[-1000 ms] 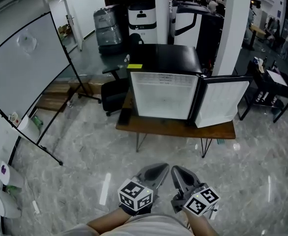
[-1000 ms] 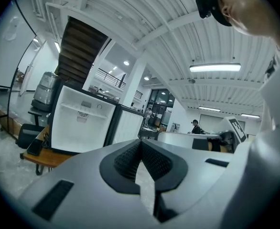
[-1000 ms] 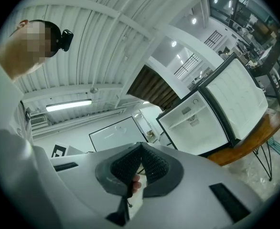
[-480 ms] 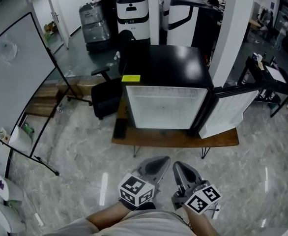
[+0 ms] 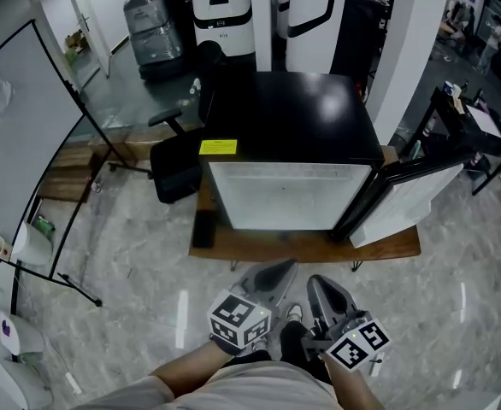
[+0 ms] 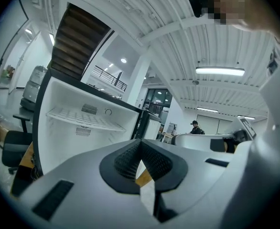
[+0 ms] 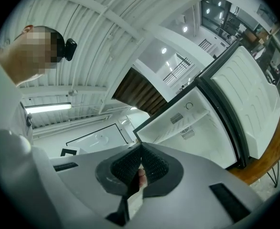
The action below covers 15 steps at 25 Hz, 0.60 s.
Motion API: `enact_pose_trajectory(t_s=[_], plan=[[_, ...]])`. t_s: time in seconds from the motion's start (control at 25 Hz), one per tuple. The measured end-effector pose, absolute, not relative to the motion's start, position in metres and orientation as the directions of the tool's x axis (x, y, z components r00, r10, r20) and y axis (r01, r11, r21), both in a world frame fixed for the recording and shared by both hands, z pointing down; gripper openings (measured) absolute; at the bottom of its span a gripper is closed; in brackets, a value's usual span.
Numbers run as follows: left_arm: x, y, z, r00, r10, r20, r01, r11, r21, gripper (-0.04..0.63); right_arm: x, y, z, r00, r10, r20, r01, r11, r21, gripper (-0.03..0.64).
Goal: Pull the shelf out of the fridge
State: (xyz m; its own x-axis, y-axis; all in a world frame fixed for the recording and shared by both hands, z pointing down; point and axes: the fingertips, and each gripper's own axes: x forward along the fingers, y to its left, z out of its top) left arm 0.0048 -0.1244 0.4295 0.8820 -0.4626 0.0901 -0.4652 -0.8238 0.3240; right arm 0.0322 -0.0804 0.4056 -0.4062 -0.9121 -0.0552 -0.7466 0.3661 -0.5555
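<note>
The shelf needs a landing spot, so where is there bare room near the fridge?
The front strip of the wooden table is bare between the flat black object at left and the open fridge door. The grey marble floor before it is free. A black office chair crowds the black fridge at its left.

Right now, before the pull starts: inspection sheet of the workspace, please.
Surface: wooden table carries the fridge.
Job's things: fridge, door swung open at the head view's right; white shelf seated inside, untouched.
Clutter: yellow label on the fridge top; dark flat item on the table left of the fridge.
Grippers: left gripper and right gripper both shut, empty, held short of the fridge.
Cables: nothing seen.
Surroundings: office chair and whiteboard to the left.
</note>
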Motion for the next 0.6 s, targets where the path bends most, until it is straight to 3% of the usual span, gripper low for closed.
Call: enact_pose_trajectory(t_s=[0.2,0.6], plan=[[0.021,-0.175,0.44,0.854,-0.516,0.07,-0.494,-0.758,0.426,0.006,0.047,-0.117,0.397,-0.455,-0.886,-0.088,-0.722,0.425,-0.545,0.02],[0.047,-0.274,0.482,0.755,-0.655,0.017,-0.434,-0.481,0.762,0.009,0.089,-0.176,0.386,-0.541,-0.835,-0.101,-0.679,0.504,-0.533,0.02]])
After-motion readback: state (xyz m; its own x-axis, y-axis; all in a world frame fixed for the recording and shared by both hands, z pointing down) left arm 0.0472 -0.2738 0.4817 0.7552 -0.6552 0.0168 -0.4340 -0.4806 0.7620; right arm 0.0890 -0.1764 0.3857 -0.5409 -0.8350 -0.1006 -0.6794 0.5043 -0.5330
